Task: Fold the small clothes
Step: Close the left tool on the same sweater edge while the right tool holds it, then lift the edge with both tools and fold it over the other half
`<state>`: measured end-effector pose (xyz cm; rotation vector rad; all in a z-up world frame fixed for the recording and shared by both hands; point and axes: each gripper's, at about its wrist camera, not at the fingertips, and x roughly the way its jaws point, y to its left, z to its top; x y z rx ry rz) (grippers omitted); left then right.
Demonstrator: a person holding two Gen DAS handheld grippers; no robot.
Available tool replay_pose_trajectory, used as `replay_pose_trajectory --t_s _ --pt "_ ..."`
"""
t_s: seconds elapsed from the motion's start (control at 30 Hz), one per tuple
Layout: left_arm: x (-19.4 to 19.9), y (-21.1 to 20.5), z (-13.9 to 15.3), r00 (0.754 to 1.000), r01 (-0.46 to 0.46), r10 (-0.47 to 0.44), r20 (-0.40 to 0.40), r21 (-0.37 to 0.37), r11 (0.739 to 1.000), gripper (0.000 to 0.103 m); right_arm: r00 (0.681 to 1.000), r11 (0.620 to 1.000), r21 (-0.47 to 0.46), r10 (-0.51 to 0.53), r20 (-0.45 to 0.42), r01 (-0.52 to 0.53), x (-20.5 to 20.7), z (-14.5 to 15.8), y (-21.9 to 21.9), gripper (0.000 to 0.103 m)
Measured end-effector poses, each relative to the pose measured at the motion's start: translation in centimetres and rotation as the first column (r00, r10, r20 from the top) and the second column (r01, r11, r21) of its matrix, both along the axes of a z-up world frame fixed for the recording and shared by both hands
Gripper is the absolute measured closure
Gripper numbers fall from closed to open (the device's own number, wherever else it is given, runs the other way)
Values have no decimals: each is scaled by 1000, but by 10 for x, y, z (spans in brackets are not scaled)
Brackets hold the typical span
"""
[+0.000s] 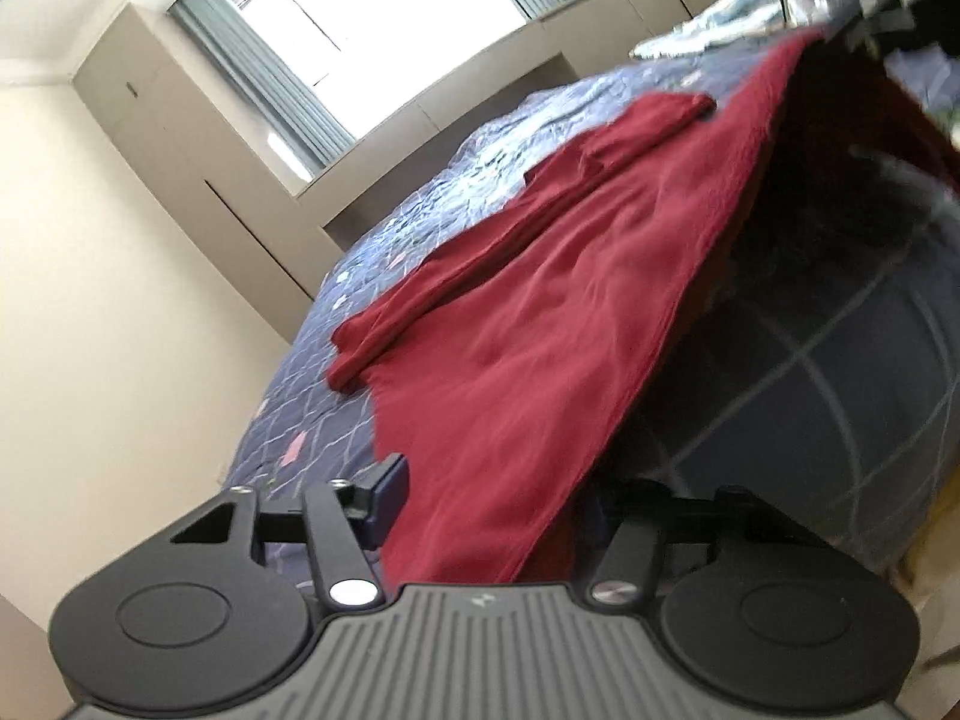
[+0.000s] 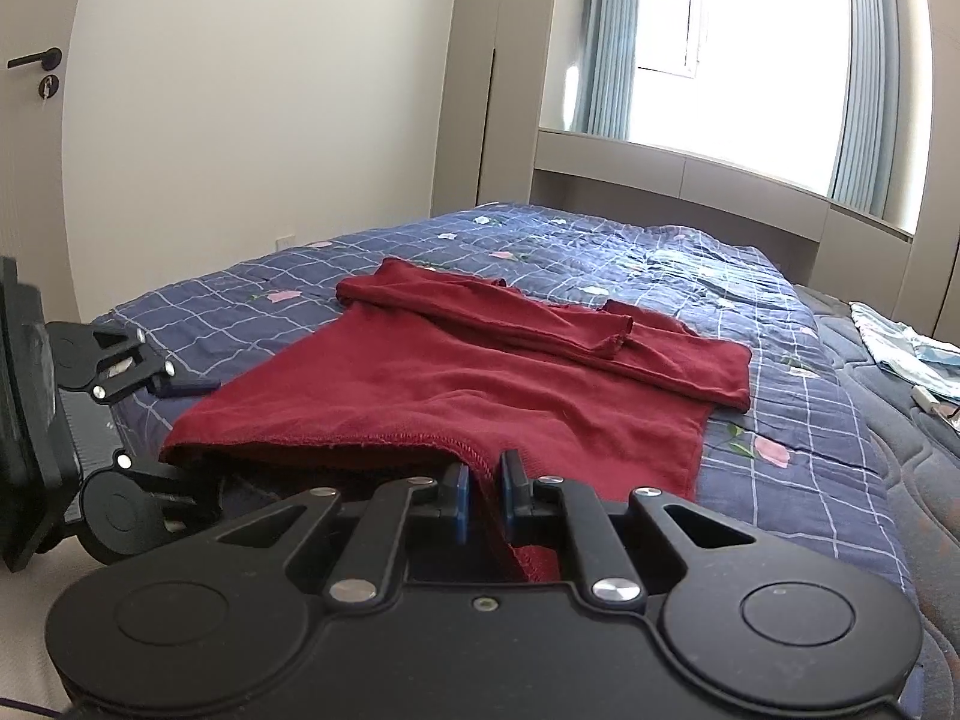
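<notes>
A dark red shirt (image 2: 456,384) lies spread on the blue quilted bed (image 2: 780,420), its sleeves folded across the far part. My right gripper (image 2: 485,480) is shut on the shirt's near hem, which hangs between the two blue pads. My left gripper (image 1: 480,480) is wide open around the shirt's (image 1: 540,324) other near corner; its left finger (image 1: 387,483) rests on the quilt beside the cloth and the right finger is hidden under the lifted fabric. The left gripper also shows at the left of the right wrist view (image 2: 174,384).
A light blue garment (image 2: 906,354) lies at the bed's far right edge. A wall, a door (image 2: 30,138) and tall cabinets (image 2: 486,78) stand beyond the bed. A window with blue curtains (image 2: 744,54) is behind it.
</notes>
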<state>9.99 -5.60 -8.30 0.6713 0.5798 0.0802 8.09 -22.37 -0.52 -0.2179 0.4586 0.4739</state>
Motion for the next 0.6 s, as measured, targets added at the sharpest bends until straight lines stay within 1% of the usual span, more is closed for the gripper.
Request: replay_pose_trajectory --t_s 0.03,0.1,0.17,0.2,0.27,0.37,0.47,0.53,0.6 --pt "-2 1 -2 1000 0 0 -1 18 1000 61 1000 1000 -10 2 3 -2 -1 -1 0 92" --pt "-8 5 -6 1000 5 -5 4 37 999 78 1000 999 -47 6 10 -6 -3 -5 3 92" --pt "-14 11 -7 1000 14 -15 17 37 999 88 1000 996 -85 16 11 -15 -5 -10 7 92" --pt "-15 13 -7 1000 22 -23 19 31 999 96 1000 994 -108 20 14 -18 -7 -14 9 92" --pt "-21 14 -7 999 50 -50 17 27 998 98 999 987 -162 30 24 -26 -10 -21 13 94" --pt "-29 15 -7 994 105 -107 16 74 992 99 998 970 -239 60 24 -52 -17 -30 18 96" --pt "-40 19 -1 986 167 -168 6 84 982 100 996 952 -295 92 8 -86 -27 -31 18 97" --pt "-50 22 4 977 214 -215 -4 96 972 100 993 941 -320 114 3 -107 -36 -28 16 97" --pt "-62 25 10 965 263 -263 -13 126 957 100 989 929 -340 147 -13 -143 -46 -22 13 97"
